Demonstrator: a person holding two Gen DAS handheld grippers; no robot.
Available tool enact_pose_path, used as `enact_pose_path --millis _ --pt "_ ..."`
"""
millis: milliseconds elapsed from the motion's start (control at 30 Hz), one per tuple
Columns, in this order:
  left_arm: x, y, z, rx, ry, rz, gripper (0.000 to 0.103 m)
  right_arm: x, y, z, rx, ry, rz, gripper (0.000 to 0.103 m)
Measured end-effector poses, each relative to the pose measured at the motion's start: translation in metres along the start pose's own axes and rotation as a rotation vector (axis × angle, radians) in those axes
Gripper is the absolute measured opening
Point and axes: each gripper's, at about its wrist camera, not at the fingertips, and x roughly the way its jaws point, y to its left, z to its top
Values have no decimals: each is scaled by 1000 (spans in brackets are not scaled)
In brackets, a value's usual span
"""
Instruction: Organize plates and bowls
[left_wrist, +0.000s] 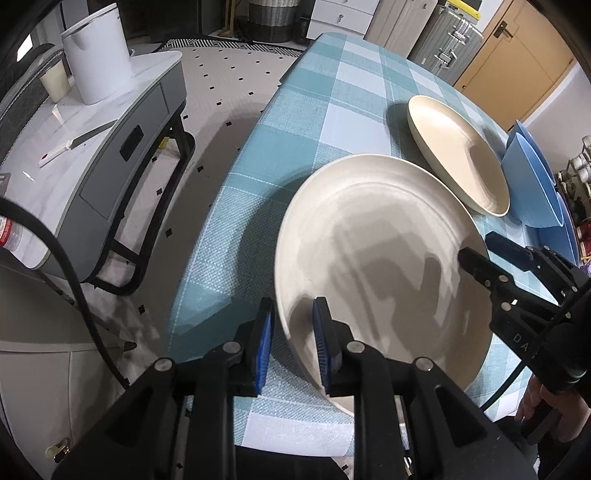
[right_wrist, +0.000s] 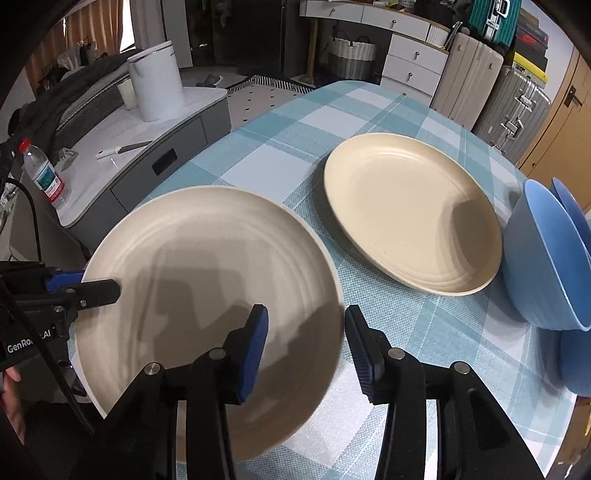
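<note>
A cream plate (left_wrist: 376, 258) (right_wrist: 207, 295) lies near the table's front edge. My left gripper (left_wrist: 293, 343) straddles its left rim, one blue pad outside and one over the plate, with a gap to the rim; it also shows in the right wrist view (right_wrist: 92, 288). My right gripper (right_wrist: 306, 350) is open around the plate's right rim; it also shows in the left wrist view (left_wrist: 480, 251). A second cream plate (left_wrist: 458, 151) (right_wrist: 410, 210) lies farther back. Blue bowls (right_wrist: 543, 254) (left_wrist: 532, 181) stand to its right.
The table wears a teal checked cloth (right_wrist: 295, 140). A grey side table (left_wrist: 92, 140) to the left holds a white canister (left_wrist: 96, 51), a knife (left_wrist: 74, 146) and a water bottle (right_wrist: 44, 177). Suitcases (right_wrist: 513, 99) and drawers stand beyond.
</note>
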Motion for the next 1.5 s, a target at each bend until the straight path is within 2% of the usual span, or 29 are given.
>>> enact_pose_path --millis 100,233,367,467,533,600,733,800,833,867,933,1000,1300,1367,1500 --pt "-1 1 0 3 3 4 24 -5 -3 -2 -6 -11 -4 44" --pt "-9 2 -3 11 -29 31 39 -15 -13 -4 32 -37 22 49" --pt "-19 1 -5 15 -57 54 45 -35 -28 -7 84 -111 40 68" --pt "-27 -4 -6 28 -79 53 46 -49 -36 -12 108 -164 41 72" --pt "-34 -10 -7 40 -104 48 47 -58 -42 -19 128 -195 39 79" --pt "-42 -18 -9 50 -133 44 53 -67 -47 -26 141 -230 31 84" --pt "-55 -44 -14 129 -208 37 58 -93 -56 -47 131 -315 12 85" --pt "-61 -59 -16 174 -251 41 61 -108 -59 -57 125 -367 -13 90" --pt "-65 -65 -17 186 -271 35 67 -115 -60 -61 126 -387 -22 91" --pt "-70 -73 -19 197 -300 23 79 -124 -62 -67 127 -421 -38 94" --pt "-80 -82 -22 212 -355 0 85 -137 -65 -77 132 -469 -61 98" --pt "-90 -94 -26 237 -408 -19 85 -150 -68 -89 135 -518 -72 98" --pt "-121 -137 -44 275 -626 -118 92 -183 -89 -147 228 -627 -82 100" --pt "-121 -147 -46 290 -651 -135 98 -192 -97 -161 265 -662 -102 101" --pt "-117 -165 -52 308 -683 -129 98 -211 -117 -181 354 -743 -125 102"
